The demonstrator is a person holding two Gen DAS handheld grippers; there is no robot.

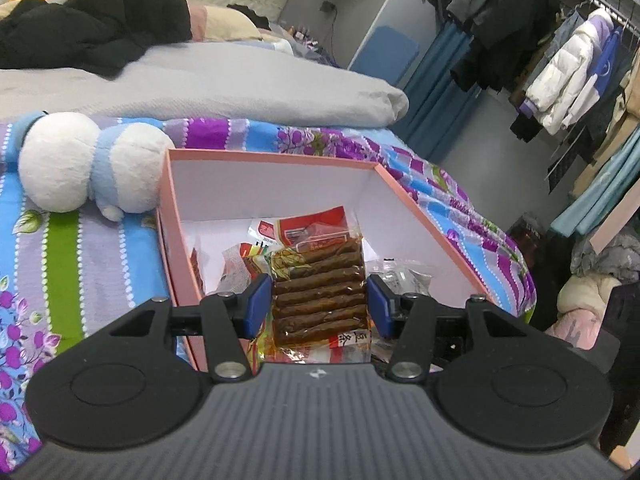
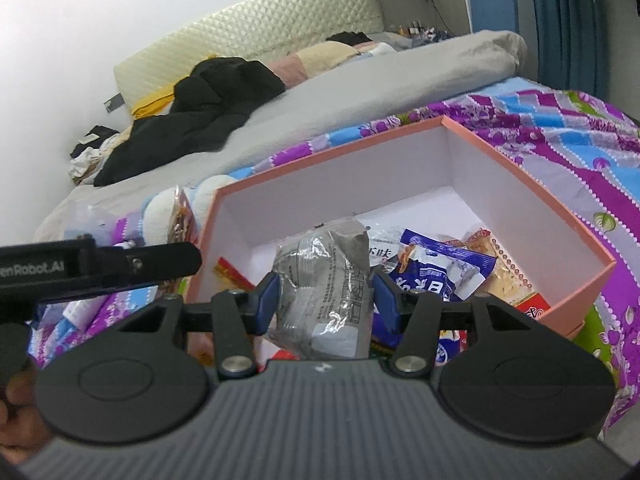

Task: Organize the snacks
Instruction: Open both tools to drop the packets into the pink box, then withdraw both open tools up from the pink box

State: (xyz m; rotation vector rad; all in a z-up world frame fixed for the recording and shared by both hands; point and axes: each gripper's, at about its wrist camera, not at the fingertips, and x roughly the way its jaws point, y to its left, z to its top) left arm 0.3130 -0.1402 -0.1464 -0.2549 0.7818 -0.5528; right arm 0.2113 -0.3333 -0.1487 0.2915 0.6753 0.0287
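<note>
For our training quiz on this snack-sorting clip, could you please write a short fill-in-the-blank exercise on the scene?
1. The left gripper holds a clear packet of ___ sticks.
2. The right gripper holds a crinkled ___ packet.
3. Both packets are over an open ___ box.
4. Beside the box lies a blue-and-white ___ toy.

Missing words: brown; silver; pink; plush

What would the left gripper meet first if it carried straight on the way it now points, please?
Probably the snacks already lying in the pink box: the left gripper, shut on a brown snack pack, points down into it. Depth is unclear.
</note>
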